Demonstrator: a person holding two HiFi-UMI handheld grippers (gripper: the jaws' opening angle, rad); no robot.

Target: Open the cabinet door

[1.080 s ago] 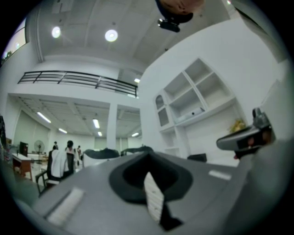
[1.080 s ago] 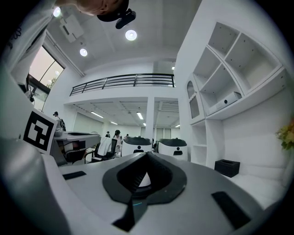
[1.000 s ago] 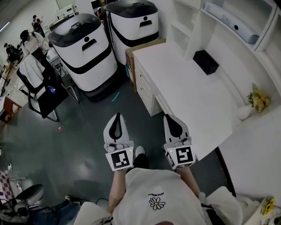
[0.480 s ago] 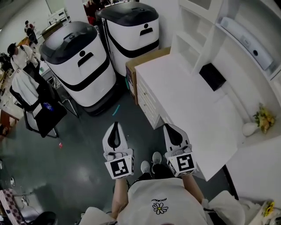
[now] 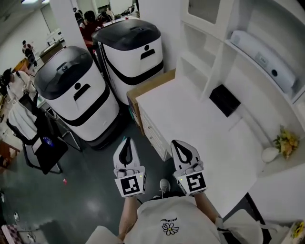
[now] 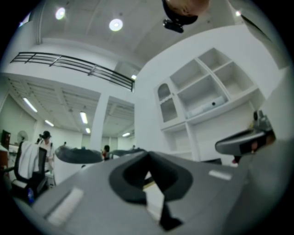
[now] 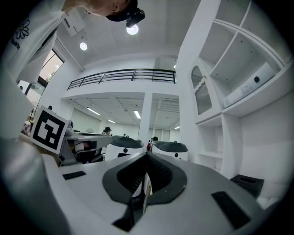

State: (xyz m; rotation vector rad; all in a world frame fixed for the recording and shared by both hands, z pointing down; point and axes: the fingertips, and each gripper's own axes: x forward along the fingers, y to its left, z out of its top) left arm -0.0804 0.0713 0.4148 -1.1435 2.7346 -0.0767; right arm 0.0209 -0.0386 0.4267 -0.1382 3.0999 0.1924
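Open-plan office, white desk (image 5: 190,114) with shelf unit (image 5: 223,45) on top. Arched glass cabinet door (image 5: 202,8) sits shut in the unit's upper part, upright, long axis vertical, well ahead of and above both tools. Left gripper (image 5: 125,140) and right gripper (image 5: 177,142) are side by side beside the desk, jaws pressed together, holding nothing.
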